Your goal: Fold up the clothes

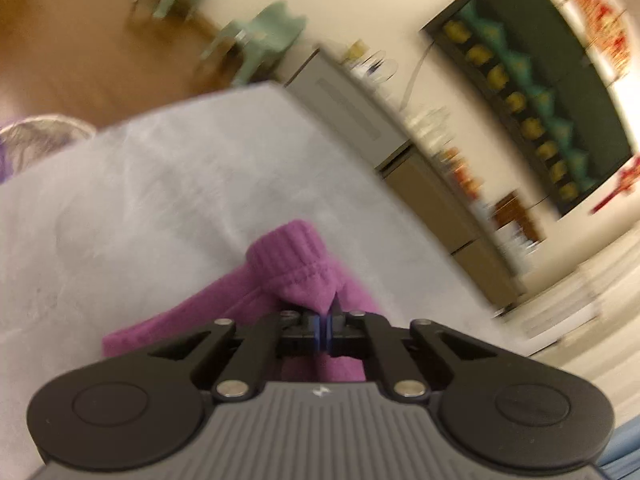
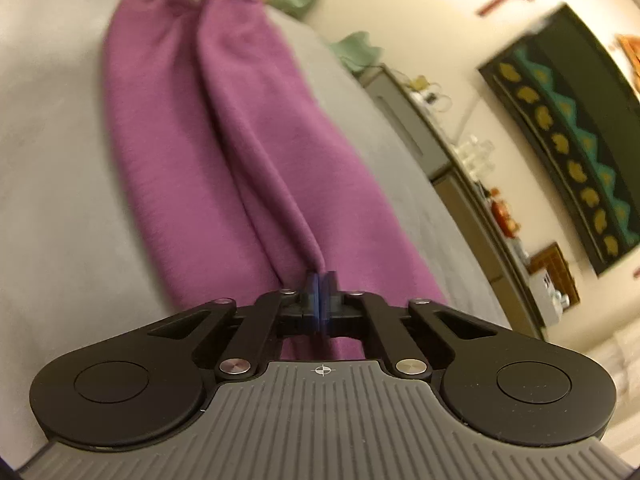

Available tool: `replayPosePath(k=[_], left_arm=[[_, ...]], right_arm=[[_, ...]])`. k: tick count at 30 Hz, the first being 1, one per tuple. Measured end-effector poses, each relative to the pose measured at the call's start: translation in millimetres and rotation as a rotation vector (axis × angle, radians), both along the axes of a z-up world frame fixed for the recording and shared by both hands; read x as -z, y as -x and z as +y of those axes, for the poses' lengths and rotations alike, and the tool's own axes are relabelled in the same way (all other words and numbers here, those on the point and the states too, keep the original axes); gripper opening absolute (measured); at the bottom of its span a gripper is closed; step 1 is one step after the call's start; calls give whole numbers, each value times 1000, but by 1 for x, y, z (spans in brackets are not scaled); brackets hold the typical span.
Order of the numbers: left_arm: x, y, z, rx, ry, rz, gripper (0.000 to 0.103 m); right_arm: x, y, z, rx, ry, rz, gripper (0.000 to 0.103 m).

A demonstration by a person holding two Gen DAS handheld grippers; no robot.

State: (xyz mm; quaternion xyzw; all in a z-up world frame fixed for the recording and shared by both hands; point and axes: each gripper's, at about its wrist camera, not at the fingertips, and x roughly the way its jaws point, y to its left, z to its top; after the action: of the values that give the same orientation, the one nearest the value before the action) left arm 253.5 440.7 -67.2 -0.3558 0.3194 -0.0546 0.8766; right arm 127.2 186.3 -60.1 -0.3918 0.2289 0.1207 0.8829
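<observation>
Between both clamped hand-held grippers, left [image 1: 326,320] and right [image 2: 322,286]: purple garment [image 2: 192,128] stretched.

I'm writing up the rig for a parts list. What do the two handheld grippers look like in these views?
Both look alike. The left gripper and the right gripper each have a grey ribbed body, black linkage arms with silver pivot pins, and two round black discs at the sides. The fingers are black with blue pads. The right body bears a small crosshair mark, the left a small white mark. No cables or sleeves show.
</observation>
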Motion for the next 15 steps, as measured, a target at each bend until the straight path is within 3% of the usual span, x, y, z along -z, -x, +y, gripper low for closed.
replayPosePath(k=[3, 6, 9, 12, 15], left_arm=[[-30, 49, 9, 58, 22, -109, 2], [-5, 74, 22, 55, 38, -2, 2], [30, 68, 26, 40, -15, 125, 3], [38, 60, 25, 64, -48, 140, 8], [30, 63, 30, 29, -60, 127, 26]], right_arm=[[-17, 10, -11, -1, -47, -22, 0], [-26, 25, -22, -29, -93, 0, 0], [0, 35, -17, -86, -73, 88, 0], [24, 32, -11, -85, -51, 113, 0], [27, 29, -13, -79, -45, 109, 0]])
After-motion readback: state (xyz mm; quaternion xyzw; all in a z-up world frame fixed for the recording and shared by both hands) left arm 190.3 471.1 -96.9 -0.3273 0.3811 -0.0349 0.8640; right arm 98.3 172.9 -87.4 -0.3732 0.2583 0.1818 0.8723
